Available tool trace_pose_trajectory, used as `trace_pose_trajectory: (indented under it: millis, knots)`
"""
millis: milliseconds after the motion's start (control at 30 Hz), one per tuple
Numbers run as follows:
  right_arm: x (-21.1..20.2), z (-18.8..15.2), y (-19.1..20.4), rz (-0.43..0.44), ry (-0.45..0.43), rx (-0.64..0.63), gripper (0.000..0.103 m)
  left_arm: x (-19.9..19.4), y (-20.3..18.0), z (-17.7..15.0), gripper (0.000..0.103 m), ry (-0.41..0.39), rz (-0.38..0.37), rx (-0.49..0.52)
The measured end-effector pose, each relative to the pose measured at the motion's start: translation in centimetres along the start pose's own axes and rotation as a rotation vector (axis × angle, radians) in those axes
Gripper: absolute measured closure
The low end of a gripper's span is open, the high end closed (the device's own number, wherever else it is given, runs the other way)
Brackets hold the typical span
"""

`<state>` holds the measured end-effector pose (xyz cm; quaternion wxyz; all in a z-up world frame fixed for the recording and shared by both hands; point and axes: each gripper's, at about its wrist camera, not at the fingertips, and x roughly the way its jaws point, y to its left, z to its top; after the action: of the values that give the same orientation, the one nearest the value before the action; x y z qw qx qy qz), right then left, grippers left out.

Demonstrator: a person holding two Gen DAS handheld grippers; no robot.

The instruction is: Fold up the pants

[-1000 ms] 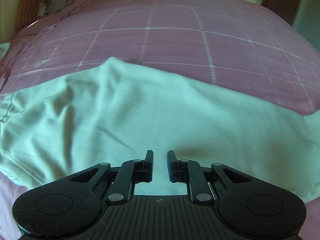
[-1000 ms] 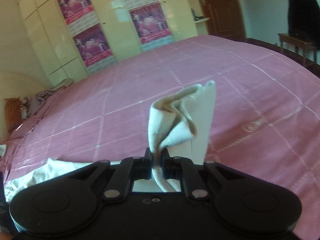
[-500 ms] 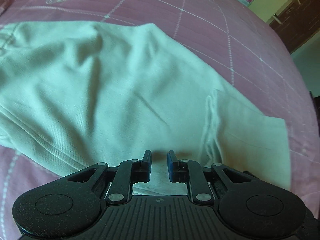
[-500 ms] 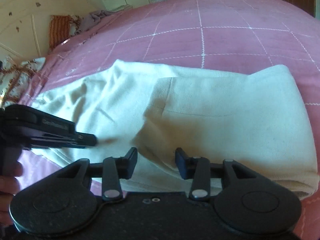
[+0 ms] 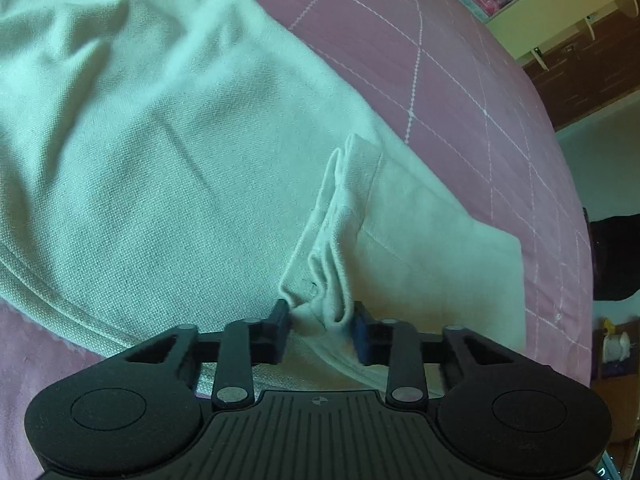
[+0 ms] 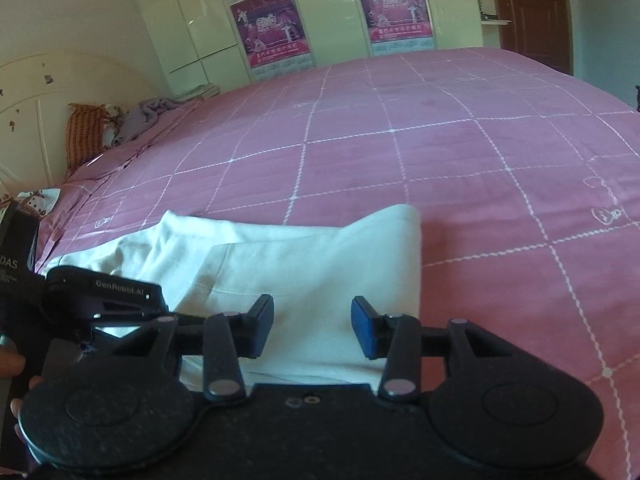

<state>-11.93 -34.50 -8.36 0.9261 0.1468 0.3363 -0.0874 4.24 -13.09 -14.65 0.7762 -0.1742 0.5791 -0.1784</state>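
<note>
Pale cream pants (image 5: 168, 152) lie on the pink checked bedspread (image 5: 460, 92), one part folded over the rest. My left gripper (image 5: 322, 322) has its fingers apart, with a bunched hem ridge of the pants (image 5: 332, 248) between the fingertips. In the right wrist view the folded pants (image 6: 304, 276) lie just ahead. My right gripper (image 6: 313, 326) is open and empty above their near edge. The left gripper body (image 6: 108, 300) shows at the left of that view.
The pink bedspread (image 6: 440, 140) stretches far ahead and right. Pillows and a grey cloth (image 6: 120, 124) lie at the headboard on the far left. Wardrobe doors with posters (image 6: 328, 16) stand behind. A dark door (image 6: 532, 8) is at the far right.
My right gripper let go of the pants leg, laid it folded over the rest and opened wide. My left gripper moved right to the folded hem and opened around it.
</note>
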Motion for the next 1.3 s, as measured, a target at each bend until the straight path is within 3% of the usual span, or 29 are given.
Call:
trace_pose_trajectory:
  millis: [100, 267, 400, 433, 533, 633, 700, 800, 933, 1133, 1300]
  knots:
    - [0.1, -0.2, -1.3, -0.043, -0.019, 0.030, 0.062, -1.4, -0.6, -0.1, 0.085, -0.064, -0.004, 0.008]
    - [1.2, 0.2, -1.8, -0.092, -0.008, 0.016, 0.079, -6.8, -1.3, 1.2, 0.086, -0.194, -0.043, 0.079]
    - [2.1, 0.7, 0.3, -0.062, -0.004, -0.049, 0.080, -9.1, 2.3, 1.7, 0.086, -0.243, 0.029, 0.064]
    - [2.5, 0.7, 1.0, -0.052, 0.011, -0.066, 0.081, -8.7, 3.4, 1.5, 0.086, -0.232, 0.061, 0.058]
    - [4.5, -0.1, 2.4, -0.036, 0.079, -0.094, 0.081, -4.9, 5.6, 0.3, 0.086, -0.101, 0.132, 0.096]
    - [7.5, -2.5, 3.3, -0.062, 0.216, -0.187, 0.081, -4.5, 5.1, -0.8, 0.082, -0.126, 0.177, 0.160]
    - [7.2, -2.8, 3.5, -0.067, 0.202, -0.208, 0.081, -6.3, 4.5, -0.5, 0.082, -0.173, 0.194, 0.142]
    - [6.0, -1.6, 3.3, -0.031, 0.194, -0.154, 0.080, -9.0, 2.7, 0.0, 0.082, -0.270, 0.186, 0.209]
    - [5.8, 0.3, 4.4, -0.030, 0.133, -0.181, 0.076, -7.6, 0.1, 1.5, 0.082, -0.259, 0.198, 0.290]
    - [9.0, 2.5, 5.7, -0.072, 0.122, -0.203, 0.076, -1.7, -1.3, 1.7, 0.082, -0.139, 0.288, 0.366]
    - [12.8, 1.2, 4.2, -0.122, 0.218, -0.205, 0.075, -0.8, -1.2, 1.3, 0.081, -0.151, 0.302, 0.372]
